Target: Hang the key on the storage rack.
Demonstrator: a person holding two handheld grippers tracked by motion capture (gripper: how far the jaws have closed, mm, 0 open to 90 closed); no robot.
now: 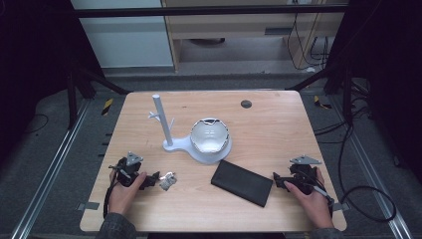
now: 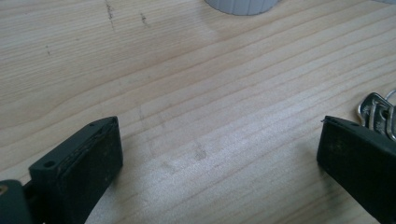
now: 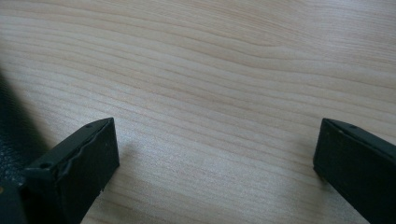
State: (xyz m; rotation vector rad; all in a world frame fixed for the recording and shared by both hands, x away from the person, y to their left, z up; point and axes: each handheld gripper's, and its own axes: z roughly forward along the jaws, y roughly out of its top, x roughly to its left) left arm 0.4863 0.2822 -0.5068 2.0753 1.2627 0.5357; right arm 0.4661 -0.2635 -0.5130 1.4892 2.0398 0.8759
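In the high view, the left hand-held gripper (image 1: 149, 180) is seen at the lower left of the frame, resting low on the wooden bench (image 1: 268, 129). A small bunch of keys (image 1: 168, 181) lies on the bench just beside its jaw tips. In the left gripper view, the two black jaws are spread wide with bare wood between them, and the keys (image 2: 376, 112) are seen at the right edge, just behind the right-hand jaw; nothing is gripped.

The right hand-held gripper (image 1: 276, 181) is seen at the lower right of the high view, also low over the bench. Its jaws are likewise wide apart in the right gripper view, with bare wood between them. A flat black pouch (image 1: 242, 182) lies at the lower centre of the high view, near the right hand-held gripper's tips; its dark edge (image 3: 14, 140) is seen at the left of the right gripper view.

Above the pouch, near the centre of the frame, a white stand (image 1: 171, 144) with an upright post is placed, and a shiny bowl (image 1: 210, 134) sits on its base
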